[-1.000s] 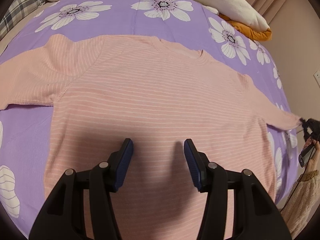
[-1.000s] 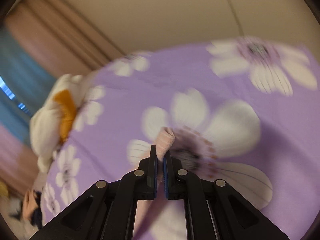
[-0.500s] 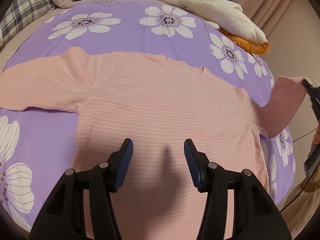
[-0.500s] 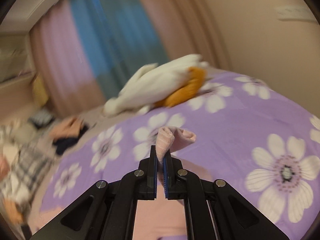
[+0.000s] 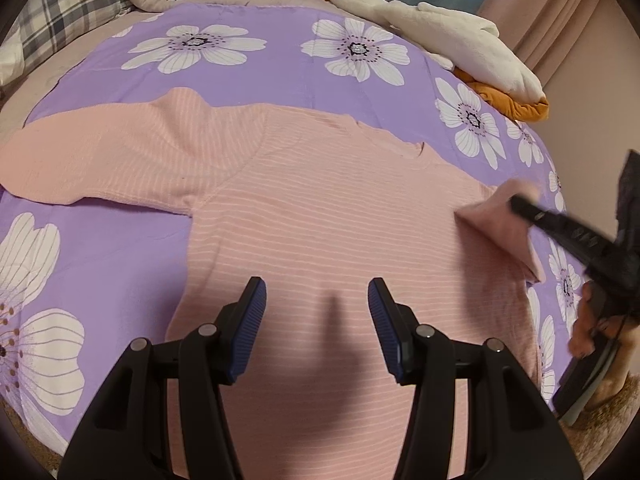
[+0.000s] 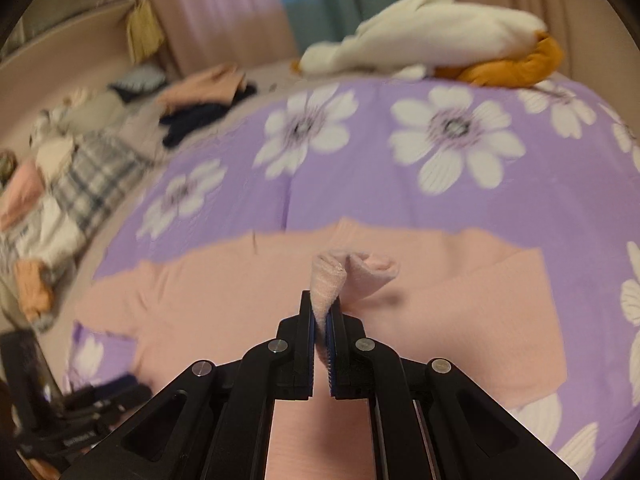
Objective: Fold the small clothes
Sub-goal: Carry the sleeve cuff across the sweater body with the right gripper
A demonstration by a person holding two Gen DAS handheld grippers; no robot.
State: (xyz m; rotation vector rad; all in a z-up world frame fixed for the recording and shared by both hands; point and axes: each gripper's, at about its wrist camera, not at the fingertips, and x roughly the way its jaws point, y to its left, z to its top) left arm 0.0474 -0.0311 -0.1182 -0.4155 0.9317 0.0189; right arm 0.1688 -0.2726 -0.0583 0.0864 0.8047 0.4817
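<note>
Our left gripper (image 5: 316,304): jaws apart at mid width, nothing between pads, angled downward, hovering. Our right gripper (image 6: 322,312): jaws closed tight, pink sleeve cuff (image 6: 332,280) pinched between pads, cuff end sticking out past fingertips. From left wrist view, right gripper (image 5: 520,205) reaches in from right side, well beyond left fingertips, our hand (image 5: 592,320) behind it, blurred.

- You're in a home bedroom: a bed under a purple flowered bedspread (image 5: 280,68).
- Plaid pillow (image 5: 60,12), curtains (image 6: 320,4), a white plush toy (image 5: 440,40) behind.
</note>
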